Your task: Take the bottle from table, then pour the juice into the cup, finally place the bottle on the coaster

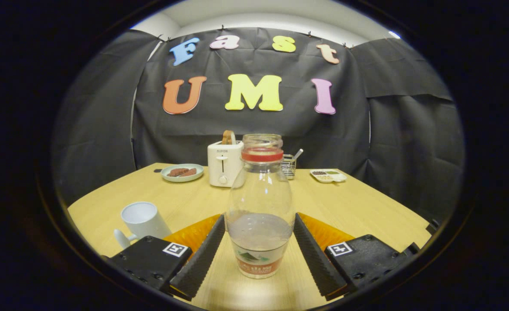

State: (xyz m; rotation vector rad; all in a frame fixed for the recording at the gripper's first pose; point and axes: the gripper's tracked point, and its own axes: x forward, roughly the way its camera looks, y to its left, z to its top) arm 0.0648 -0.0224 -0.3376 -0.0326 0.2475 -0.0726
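We see the pale, wood-grained desk (358, 203) across the lower half of the frame. At lower centre the clear, rounded plastic bottle (260, 207) stands upright on it, holding a little liquid, its mouth uncapped. Our gripper (258, 250) brackets it with ribbed fingers (202, 255) spread wide, seemingly not yet pressing. We judge the grasp, pour and placement are all left. The smooth white cup (144, 220) waits at lower left.
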